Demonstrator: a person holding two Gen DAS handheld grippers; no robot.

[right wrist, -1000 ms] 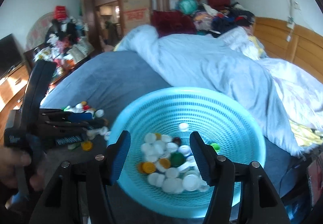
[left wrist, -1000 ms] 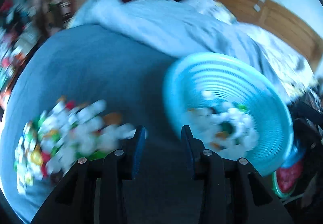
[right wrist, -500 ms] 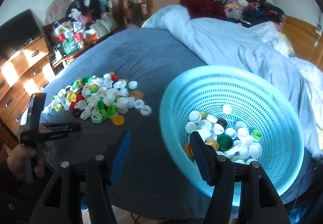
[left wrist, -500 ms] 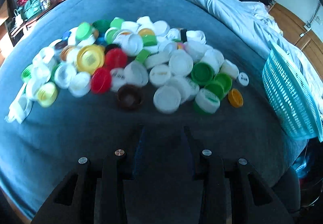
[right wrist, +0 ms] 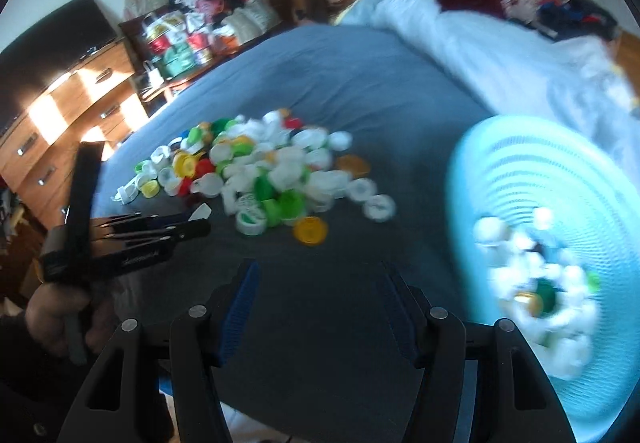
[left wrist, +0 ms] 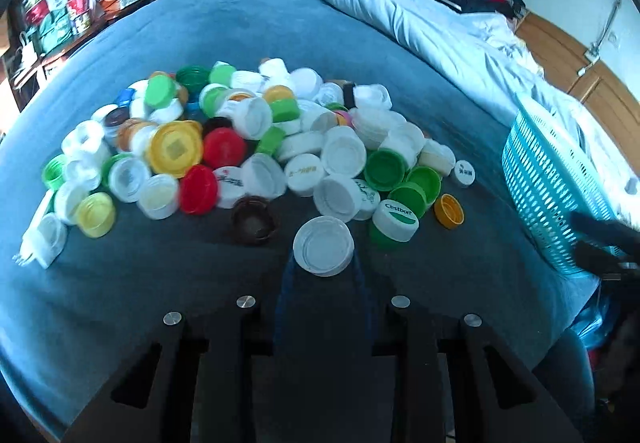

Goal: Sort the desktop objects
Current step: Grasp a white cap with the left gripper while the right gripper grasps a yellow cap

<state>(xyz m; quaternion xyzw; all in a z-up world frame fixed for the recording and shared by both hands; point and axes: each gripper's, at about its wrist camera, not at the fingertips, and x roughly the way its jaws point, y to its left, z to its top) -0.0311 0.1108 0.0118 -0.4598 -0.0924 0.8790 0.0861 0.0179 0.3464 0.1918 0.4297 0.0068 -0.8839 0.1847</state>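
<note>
The left gripper [left wrist: 323, 275] is sitting low over the blue bed [left wrist: 280, 31], its jaws closing around a white cap [left wrist: 323, 251] at the near edge of the pile of caps [left wrist: 256, 147]. The cap is lying open side up between the two fingertips; the fingertips are blurred, so whether they are actually pressing on it is hard to tell. Just beyond it are lying a brown cap [left wrist: 254, 220], a green cap with a white printed top [left wrist: 394, 221] and a small orange cap [left wrist: 449, 210]. The turquoise basket [left wrist: 548, 195] is standing well to the right of the pile, near the bed's edge.

In the right wrist view, the right gripper [right wrist: 320, 307] is hanging over bare bedding with its jaws spread wide and holding nothing. The basket [right wrist: 520, 171] is showing blurred at its right, with white caps and a green one lying inside. The left gripper [right wrist: 152, 231] is appearing at the left, with a sliver of white at its tips, beside the pile [right wrist: 272, 171]. A pale blue duvet [right wrist: 480, 43] is lying bunched behind.
</note>
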